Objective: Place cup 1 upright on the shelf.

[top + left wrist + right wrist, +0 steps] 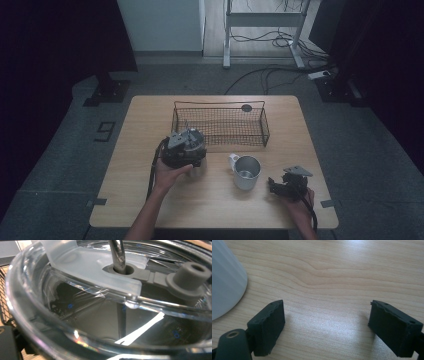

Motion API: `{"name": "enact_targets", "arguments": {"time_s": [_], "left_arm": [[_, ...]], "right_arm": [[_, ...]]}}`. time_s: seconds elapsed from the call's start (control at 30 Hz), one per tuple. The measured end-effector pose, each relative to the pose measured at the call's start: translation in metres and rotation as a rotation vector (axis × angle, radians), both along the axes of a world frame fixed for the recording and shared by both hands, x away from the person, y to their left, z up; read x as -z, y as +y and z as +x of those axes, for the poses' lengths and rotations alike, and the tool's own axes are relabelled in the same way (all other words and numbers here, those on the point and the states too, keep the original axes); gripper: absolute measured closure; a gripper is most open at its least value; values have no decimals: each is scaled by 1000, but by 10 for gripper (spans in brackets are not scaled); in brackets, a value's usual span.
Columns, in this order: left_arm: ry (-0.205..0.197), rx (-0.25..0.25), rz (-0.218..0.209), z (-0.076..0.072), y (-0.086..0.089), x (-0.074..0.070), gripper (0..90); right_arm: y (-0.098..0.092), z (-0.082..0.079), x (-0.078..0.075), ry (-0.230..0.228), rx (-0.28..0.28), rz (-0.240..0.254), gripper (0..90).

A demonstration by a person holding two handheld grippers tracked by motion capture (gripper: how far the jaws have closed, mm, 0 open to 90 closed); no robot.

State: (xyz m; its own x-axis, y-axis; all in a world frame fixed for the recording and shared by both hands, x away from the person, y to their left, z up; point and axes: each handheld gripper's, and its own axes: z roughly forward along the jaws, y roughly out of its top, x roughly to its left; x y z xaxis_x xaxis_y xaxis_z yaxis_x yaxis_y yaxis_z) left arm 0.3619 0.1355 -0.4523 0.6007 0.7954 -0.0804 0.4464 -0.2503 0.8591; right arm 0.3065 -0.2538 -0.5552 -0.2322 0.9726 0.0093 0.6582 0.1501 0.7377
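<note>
Your left gripper sits over a cup with a clear lid and hides most of it in the high view. The left gripper view looks straight down on that lid from very close: a frosted flap lies across the far half, a metal straw passes through a grey grommet, and a grey plug stands just right of it. The jaws themselves are lost against the lid, so I cannot tell whether they grip it — they may be pinching its rim. Your left hand wraps the body from behind.

Just beyond that gripper stands the wire basket, its near wall right behind the gripper. To its right, a little apart, is the white mug, upright, handle turned toward the left gripper.

Your right gripper rests low on the table, near the front right corner, with your right hand behind it. Its jaws stand wide apart with nothing between them — bare wood shows in the gap. The mug is to its left, near but not touching; in the right gripper view its white wall fills the upper left corner, clear of the left jaw.
</note>
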Motion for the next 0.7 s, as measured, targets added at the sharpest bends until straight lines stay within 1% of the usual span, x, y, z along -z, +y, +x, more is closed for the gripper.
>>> {"name": "enact_targets", "arguments": {"time_s": [0.5, 0.57, 0.7], "left_arm": [[-5, 10, -1, 2, -7, -1, 39], [-3, 6, -10, 3, -8, -2, 40], [-4, 9, -10, 4, -9, -4, 40]], "right_arm": [[0, 0, 0, -1, 1, 2, 130], [0, 0, 0, -1, 1, 2, 130], [0, 0, 0, -2, 1, 2, 130]]}}
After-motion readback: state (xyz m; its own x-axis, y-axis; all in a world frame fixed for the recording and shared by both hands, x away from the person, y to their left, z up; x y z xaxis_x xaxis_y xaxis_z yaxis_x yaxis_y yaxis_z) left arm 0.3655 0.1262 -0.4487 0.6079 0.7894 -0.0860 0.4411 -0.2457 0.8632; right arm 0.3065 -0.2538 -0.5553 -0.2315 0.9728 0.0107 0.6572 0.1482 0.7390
